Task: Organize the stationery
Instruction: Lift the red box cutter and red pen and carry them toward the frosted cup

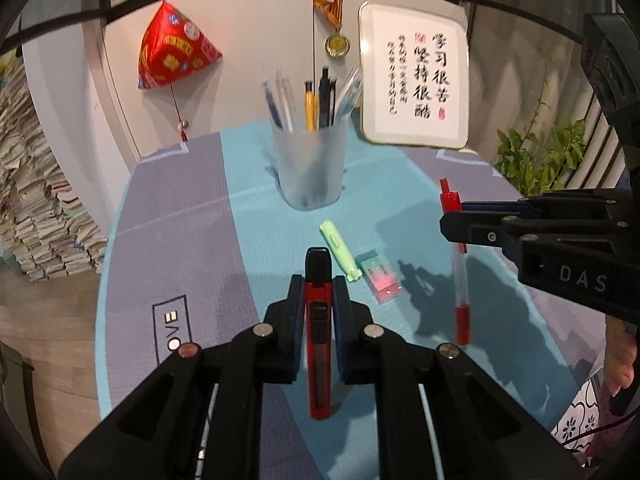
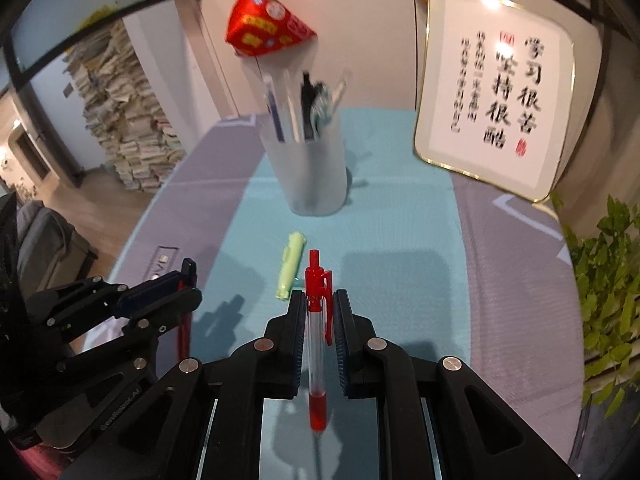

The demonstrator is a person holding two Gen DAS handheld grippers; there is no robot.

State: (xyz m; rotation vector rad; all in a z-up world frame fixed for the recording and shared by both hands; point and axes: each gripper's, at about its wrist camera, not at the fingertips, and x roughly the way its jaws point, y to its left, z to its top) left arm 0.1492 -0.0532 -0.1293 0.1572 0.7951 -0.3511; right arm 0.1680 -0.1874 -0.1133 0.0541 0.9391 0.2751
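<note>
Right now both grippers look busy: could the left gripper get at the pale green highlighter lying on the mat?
Probably not yet: the left gripper is shut on a red utility knife, though the highlighter lies unobstructed just ahead.

Each of the 2 views looks forward and down along its own gripper's fingers at the table mat [image 1: 180, 216], close above it. Both face the pen cup [image 1: 308, 164] and framed calligraphy [image 1: 416, 76] at the back wall, and each catches the other gripper at its edge.

Black plastic left claw [image 1: 316, 300] and right claw [image 2: 318, 316], blue pads, silver screws, white "DAS" lettering
</note>
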